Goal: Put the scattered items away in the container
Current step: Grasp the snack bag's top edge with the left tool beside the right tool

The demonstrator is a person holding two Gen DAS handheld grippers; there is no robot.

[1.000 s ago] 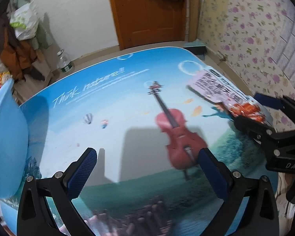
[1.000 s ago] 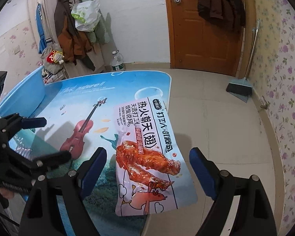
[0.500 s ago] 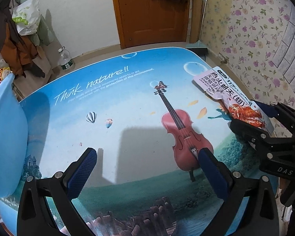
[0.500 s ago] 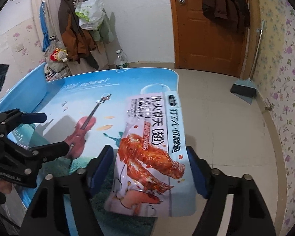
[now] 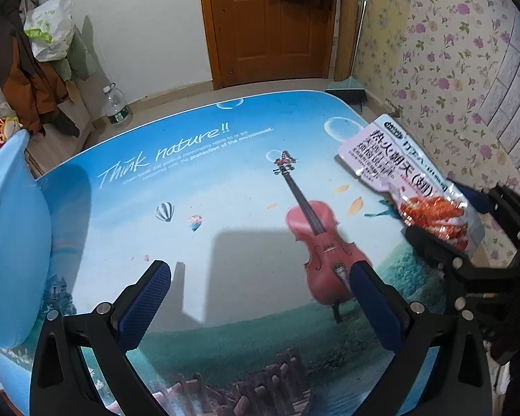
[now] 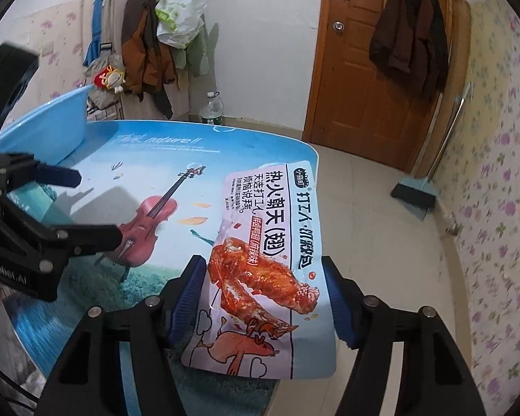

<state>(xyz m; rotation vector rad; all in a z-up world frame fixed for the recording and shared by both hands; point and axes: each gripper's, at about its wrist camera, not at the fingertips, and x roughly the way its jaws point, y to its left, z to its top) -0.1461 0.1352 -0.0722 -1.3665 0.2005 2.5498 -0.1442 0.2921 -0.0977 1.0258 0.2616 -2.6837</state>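
A white snack packet [image 6: 267, 267] with a red chicken-wing picture lies at the table's right edge, partly overhanging it; it also shows in the left wrist view [image 5: 409, 187]. My right gripper [image 6: 265, 298] has its blue pads against both sides of the packet's lower half. A light blue basin [image 5: 10, 242] stands at the table's left edge and shows in the right wrist view [image 6: 45, 128] too. My left gripper [image 5: 256, 308] is open and empty above the table's near middle.
The table [image 5: 208, 187] carries a blue violin print. A water bottle [image 5: 116, 107] stands on the floor beyond it. A broom and dustpan [image 6: 416, 197] lean by the flowered wall. Coats and bags hang on the back wall.
My right gripper has moved forward around the packet and its jaws have narrowed until the pads meet the packet's sides. The left gripper has stayed open in about the same place.
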